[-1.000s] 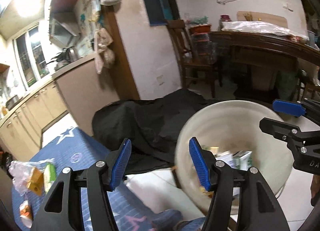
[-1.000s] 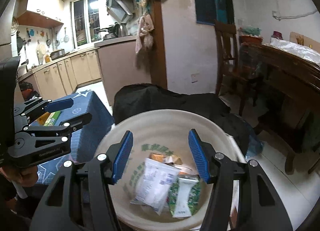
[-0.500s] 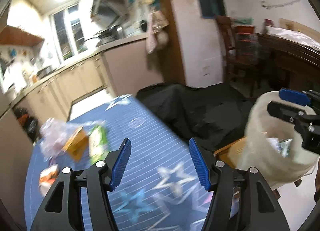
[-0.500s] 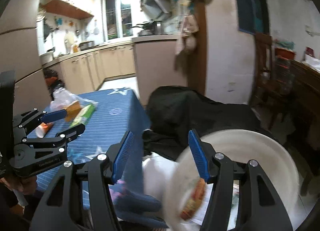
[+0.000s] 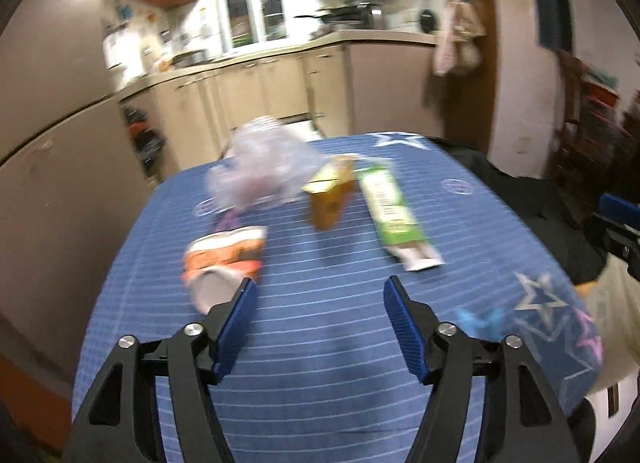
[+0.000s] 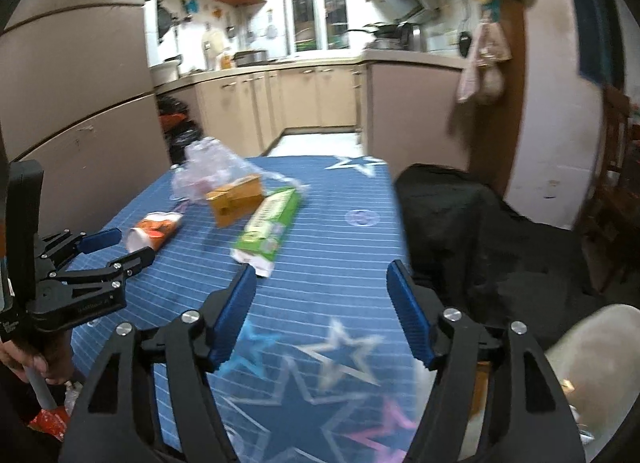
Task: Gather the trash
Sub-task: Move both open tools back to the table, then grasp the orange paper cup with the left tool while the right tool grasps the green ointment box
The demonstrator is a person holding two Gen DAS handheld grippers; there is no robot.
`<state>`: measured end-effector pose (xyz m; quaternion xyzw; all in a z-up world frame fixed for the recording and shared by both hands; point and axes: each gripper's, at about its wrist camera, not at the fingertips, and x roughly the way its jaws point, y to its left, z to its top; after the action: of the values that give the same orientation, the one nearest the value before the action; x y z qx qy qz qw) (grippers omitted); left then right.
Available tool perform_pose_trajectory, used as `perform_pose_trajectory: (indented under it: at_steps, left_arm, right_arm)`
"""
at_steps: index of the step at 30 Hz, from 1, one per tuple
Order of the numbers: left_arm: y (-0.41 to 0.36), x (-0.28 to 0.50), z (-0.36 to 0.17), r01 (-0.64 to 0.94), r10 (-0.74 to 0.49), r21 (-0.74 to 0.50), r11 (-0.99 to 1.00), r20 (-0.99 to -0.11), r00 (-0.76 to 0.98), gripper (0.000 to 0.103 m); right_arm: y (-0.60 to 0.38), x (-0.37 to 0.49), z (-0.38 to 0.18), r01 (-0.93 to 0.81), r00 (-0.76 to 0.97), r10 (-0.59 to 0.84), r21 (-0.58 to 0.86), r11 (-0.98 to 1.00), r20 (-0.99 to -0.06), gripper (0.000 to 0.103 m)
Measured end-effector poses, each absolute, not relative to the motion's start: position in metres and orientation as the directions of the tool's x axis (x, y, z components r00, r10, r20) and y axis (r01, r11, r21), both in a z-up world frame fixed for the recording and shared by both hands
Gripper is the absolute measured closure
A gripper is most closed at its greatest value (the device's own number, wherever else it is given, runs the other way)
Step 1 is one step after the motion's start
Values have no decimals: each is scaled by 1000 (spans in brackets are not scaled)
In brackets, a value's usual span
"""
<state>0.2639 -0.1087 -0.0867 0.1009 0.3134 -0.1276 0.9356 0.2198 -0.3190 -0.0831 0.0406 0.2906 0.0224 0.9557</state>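
Observation:
On the blue starred tablecloth (image 5: 320, 343) lie an orange-and-white wrapper (image 5: 222, 259), a crumpled clear plastic bag (image 5: 260, 167), a brown carton (image 5: 330, 195) and a green-and-white packet (image 5: 394, 215). My left gripper (image 5: 316, 305) hovers above the cloth just short of the wrapper, its jaws opening with nothing between them. My right gripper (image 6: 322, 291) is over the cloth's right side, near the green packet (image 6: 272, 229), jaws opening and empty. The wrapper (image 6: 154, 229), bag (image 6: 208, 169) and carton (image 6: 236, 201) also show in the right wrist view, with the left gripper (image 6: 116, 245) beside the wrapper.
A cream trash bucket (image 6: 592, 363) stands off the table's right edge. Black cloth (image 6: 460, 223) covers something to the right of the table. Kitchen cabinets (image 6: 280, 103) run along the back. A hand (image 6: 36, 359) holds the left gripper's handle.
Both grippers swung left from above the trash bucket to over the blue tablecloth. The trash on the table came into the middle of both views. Both pairs of jaws stand wider.

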Motion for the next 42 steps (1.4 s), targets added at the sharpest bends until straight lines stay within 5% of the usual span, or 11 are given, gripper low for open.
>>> perform_pose_trajectory:
  at_steps: [9,16,31,33,37,42]
  left_arm:
    - [-16,289,-79,135,-108,0,991,-596,796,20]
    - [-18,300,-89,238,-210,-31,971,-588,781,7]
    - [-52,384,-146,225,-123,41,974,-735,666,6]
    - [-49,391,-151,215,-128,14,976,-765,632,8]
    - [-41,393,-152,178,-111,5,984,-763,637,32]
    - [-37,382,-150,180,-129,-14,983,-755,643,36]
  right_arm:
    - [-274,278,-100,-95,773,159,137,986,-614,22]
    - [-272,324,-122,-42,732,119,129,991,-671,6]
    - [-263,412,-157,-81,643,72,26,996,-762,6]
    - [-260,420,-166,-88,595,68,19,996,-801,14]
    - [-260,417,-164,-92,606,74,23,996,-792,38]
    - [-261,406,-162,-93,621,88,39,995,-779,59]
